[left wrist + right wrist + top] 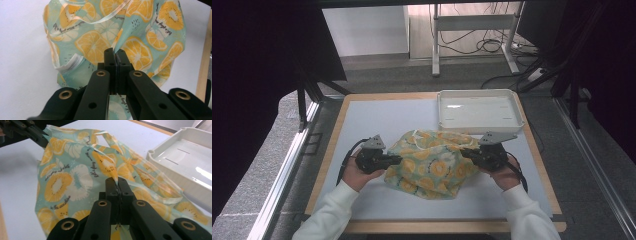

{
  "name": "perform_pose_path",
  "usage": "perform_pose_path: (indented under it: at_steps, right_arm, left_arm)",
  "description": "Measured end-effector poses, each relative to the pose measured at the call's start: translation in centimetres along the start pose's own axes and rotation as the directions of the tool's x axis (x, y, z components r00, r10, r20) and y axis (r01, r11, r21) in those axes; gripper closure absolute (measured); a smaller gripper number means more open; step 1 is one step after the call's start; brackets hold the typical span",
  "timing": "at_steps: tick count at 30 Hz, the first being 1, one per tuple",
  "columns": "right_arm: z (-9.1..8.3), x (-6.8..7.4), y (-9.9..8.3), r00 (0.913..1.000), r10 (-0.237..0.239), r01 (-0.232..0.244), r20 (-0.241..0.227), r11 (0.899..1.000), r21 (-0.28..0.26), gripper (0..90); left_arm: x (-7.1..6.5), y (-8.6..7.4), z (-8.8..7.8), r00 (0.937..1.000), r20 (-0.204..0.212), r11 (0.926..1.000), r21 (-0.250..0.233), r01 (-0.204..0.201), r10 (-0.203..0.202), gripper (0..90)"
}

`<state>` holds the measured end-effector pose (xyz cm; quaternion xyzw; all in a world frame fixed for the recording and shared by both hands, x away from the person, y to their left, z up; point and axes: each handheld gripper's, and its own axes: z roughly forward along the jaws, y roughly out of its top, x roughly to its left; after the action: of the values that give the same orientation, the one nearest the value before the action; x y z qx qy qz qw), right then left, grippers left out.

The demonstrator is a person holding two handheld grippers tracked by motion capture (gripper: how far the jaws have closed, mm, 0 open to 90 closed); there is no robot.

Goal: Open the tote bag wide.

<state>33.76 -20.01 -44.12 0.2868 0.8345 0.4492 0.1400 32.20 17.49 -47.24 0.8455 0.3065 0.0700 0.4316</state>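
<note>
In the high view, two white sleeves come in near; the left gripper and right gripper pinch opposite edges of a citrus-print fabric bag mid-bench, with a white tray far right. Each gripper view shows jaws pressed together on fabric, probably a seam.

Cloth mid-table, between grippers; tray behind, right.
</note>
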Motion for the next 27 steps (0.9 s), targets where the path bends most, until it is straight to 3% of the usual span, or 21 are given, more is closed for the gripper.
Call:
perform_pose_path:
  at_steps: [17, 27]
  right_arm:
    - [-1.0, 2.0, -1.7, 0.9976, 0.007, -0.006, -0.068, 1.000, 0.012, 88.5]
    - [-0.8, 3.0, -3.7, 0.9930, 0.017, -0.008, -0.117, 0.997, 0.071, 88.4]
  left_arm:
    - [-1.7, -0.9, -0.6, 0.9994, 0.018, 0.9996, 0.007, -0.029, 0.029, 90.0]
    - [-2.4, -2.1, -0.7, 0.9991, 0.032, 0.9992, 0.028, -0.031, 0.030, 90.0]
